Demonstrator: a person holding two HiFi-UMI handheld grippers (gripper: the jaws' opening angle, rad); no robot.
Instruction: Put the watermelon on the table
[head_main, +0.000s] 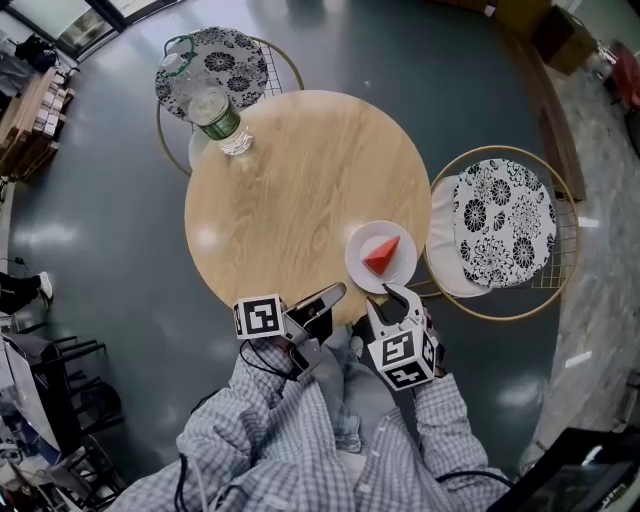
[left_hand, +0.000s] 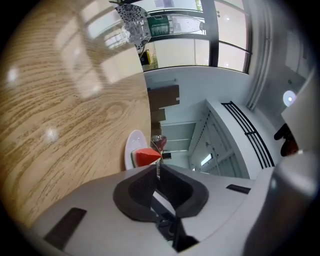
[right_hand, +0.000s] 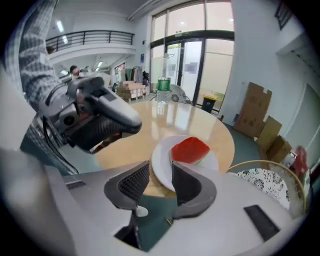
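A red wedge of watermelon (head_main: 381, 256) lies on a small white plate (head_main: 355, 262) at the near right edge of the round wooden table (head_main: 290, 180). My left gripper (head_main: 335, 292) hovers at the table's near edge, left of the plate, jaws shut with nothing between them. In the left gripper view its tips (left_hand: 158, 167) meet, with the watermelon (left_hand: 146, 156) and plate (left_hand: 133, 145) just beyond. My right gripper (head_main: 393, 293) hangs just short of the plate, open and empty. From the right gripper view, the watermelon (right_hand: 190, 150) and plate (right_hand: 159, 165) lie past the parted jaws (right_hand: 160, 179).
A green-labelled water bottle (head_main: 220, 118) stands at the table's far left edge. Two wire chairs with patterned cushions flank the table, one at the far left (head_main: 225, 65) and one at the right (head_main: 505, 222). Cardboard boxes (right_hand: 252, 117) lean against the wall.
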